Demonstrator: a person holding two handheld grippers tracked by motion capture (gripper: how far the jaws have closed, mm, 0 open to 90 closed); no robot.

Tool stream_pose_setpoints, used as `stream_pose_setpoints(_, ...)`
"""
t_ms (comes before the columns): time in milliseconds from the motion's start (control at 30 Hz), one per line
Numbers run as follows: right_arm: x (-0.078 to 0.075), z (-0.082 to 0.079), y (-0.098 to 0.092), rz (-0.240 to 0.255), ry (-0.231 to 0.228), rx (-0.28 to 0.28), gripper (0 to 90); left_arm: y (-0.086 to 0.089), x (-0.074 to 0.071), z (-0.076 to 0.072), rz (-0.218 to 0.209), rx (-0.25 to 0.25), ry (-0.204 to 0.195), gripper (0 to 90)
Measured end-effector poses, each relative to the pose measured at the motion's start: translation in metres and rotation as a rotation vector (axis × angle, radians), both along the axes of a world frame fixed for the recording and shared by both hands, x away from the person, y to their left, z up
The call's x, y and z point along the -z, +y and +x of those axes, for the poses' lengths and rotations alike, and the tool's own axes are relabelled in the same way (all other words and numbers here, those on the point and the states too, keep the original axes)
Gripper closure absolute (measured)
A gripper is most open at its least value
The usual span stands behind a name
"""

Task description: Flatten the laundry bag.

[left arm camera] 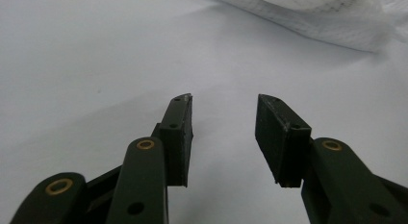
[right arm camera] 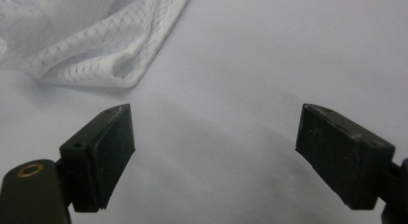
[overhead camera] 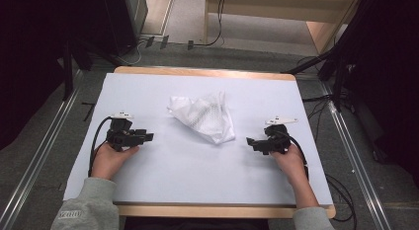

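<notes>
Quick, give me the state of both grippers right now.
Left gripper: open, jaws apart over the bare table sheet, holding nothing.
Right gripper: open, jaws wide apart, holding nothing; the white mesh cloth lies ahead, untouched.

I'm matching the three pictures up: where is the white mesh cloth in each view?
High view: cloth crumpled at the table's middle, between the two tools.
Left gripper view: cloth along the top edge, right of centre, beyond the open jaws.
Right gripper view: cloth in the top left corner.
Shared landmark: the white sheet under it.
</notes>
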State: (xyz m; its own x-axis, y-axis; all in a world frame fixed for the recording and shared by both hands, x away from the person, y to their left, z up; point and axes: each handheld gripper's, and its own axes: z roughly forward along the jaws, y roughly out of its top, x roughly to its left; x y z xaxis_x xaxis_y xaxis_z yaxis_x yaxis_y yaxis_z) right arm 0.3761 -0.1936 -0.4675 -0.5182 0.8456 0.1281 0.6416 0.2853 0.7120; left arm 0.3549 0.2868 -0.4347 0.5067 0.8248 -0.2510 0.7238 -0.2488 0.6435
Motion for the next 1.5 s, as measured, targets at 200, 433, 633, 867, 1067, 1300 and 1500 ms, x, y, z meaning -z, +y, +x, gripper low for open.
stream_pose_setpoints(200, -0.004, -0.003, 0.006, 0.022, -0.003, 0.027, 14.0, 0.001, 0.0, 0.0, 0.012, 0.026, 0.006, 58.2)
stream_pose_setpoints(433, -0.004, -0.008, 0.006, 0.028, 0.03, 0.01, 13.6, 0.0, 0.003, -0.001, 0.037, 0.062, 0.045, 48.5)
stream_pose_setpoints(633, -0.006, -0.014, 0.006, 0.039, 0.03, -0.03, 23.1, -0.003, 0.003, 0.005, 0.028, 0.075, 0.042, 40.7)
stream_pose_setpoints(867, -0.011, -0.017, 0.003, 0.068, 0.033, -0.051, 34.6, -0.004, 0.001, 0.008, 0.007, 0.077, 0.031, 38.3)
stream_pose_setpoints(1067, -0.014, -0.019, 0.001, 0.08, 0.029, -0.04, 35.9, -0.006, 0.0, 0.01, -0.013, 0.074, 0.03, 36.5)
stream_pose_setpoints(1300, -0.015, -0.016, 0.005, 0.081, 0.029, -0.041, 36.0, -0.006, -0.001, 0.008, -0.011, 0.084, 0.026, 36.4)
stream_pose_setpoints(1500, -0.019, -0.01, 0.009, 0.098, 0.019, -0.049, 39.6, -0.006, -0.001, 0.006, -0.003, 0.088, 0.029, 36.6)
